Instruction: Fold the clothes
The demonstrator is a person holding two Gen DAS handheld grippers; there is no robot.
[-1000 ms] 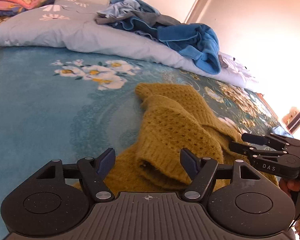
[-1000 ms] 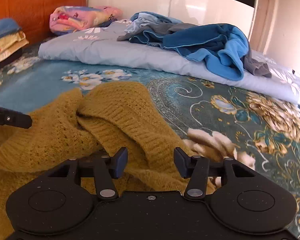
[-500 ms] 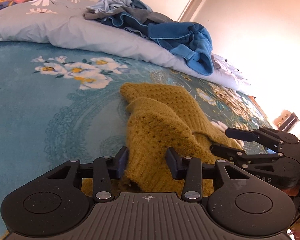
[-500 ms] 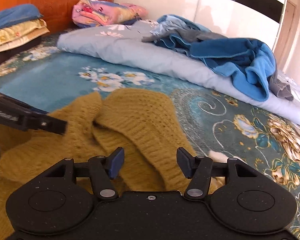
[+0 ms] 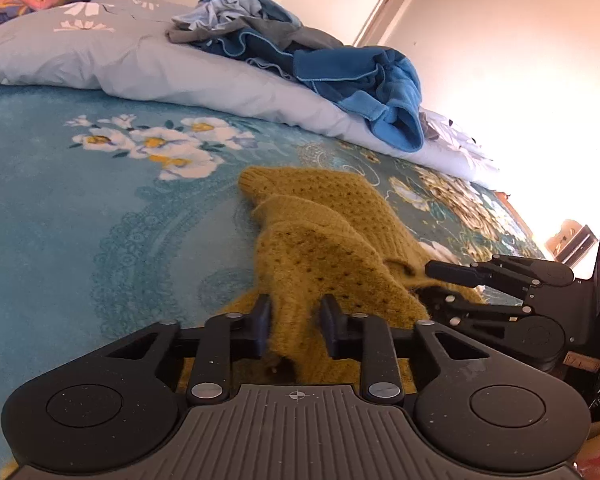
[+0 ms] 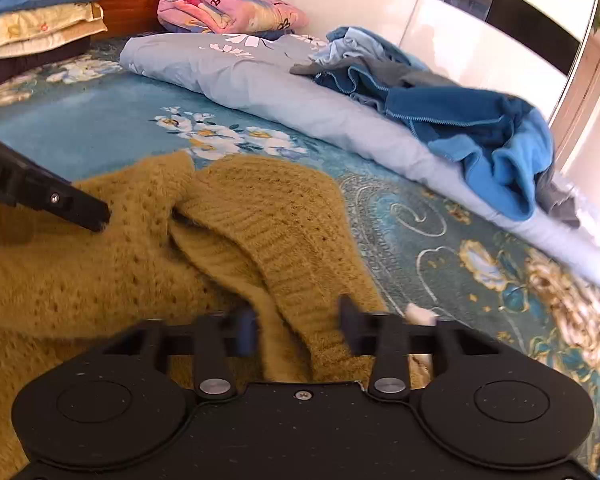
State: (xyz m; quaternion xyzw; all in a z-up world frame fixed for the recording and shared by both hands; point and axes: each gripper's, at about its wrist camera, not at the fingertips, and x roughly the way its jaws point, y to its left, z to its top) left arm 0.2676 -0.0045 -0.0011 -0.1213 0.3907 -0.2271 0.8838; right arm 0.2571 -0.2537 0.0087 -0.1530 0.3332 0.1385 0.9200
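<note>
Because both claws are already biting into knit, the handling question is mostly one of how the wool will hang. The left gripper [image 5: 295, 322] is closing, its jaws narrowed onto a raised fold of the mustard sweater [image 5: 332, 248], which bulges up between the pads. The right gripper [image 6: 299, 326] is closing too, its blurred jaws pinching a ribbed band of the same sweater [image 6: 236, 240] that runs straight ahead of it.

Ahead of the left claw the garment lies crumpled on the floral bedspread [image 5: 80, 208], a cuffed sleeve end reaching farthest forward. To its right the other claw grips the same bunch from the side. Beyond the sweater, a pale folded quilt [image 5: 148, 64] carries a heap of blue clothes [image 5: 340, 76], well apart from both claws.

The sweater looks soft, thick and loosely knitted, so I judge it light but floppy: it should stretch and sag under its own weight and hold no crease. The open stitch could snag on a pad edge. The firmer ribbed hem or cuffs seem the better places to hold, a doubled layer in each claw rather than one thin loop.
</note>
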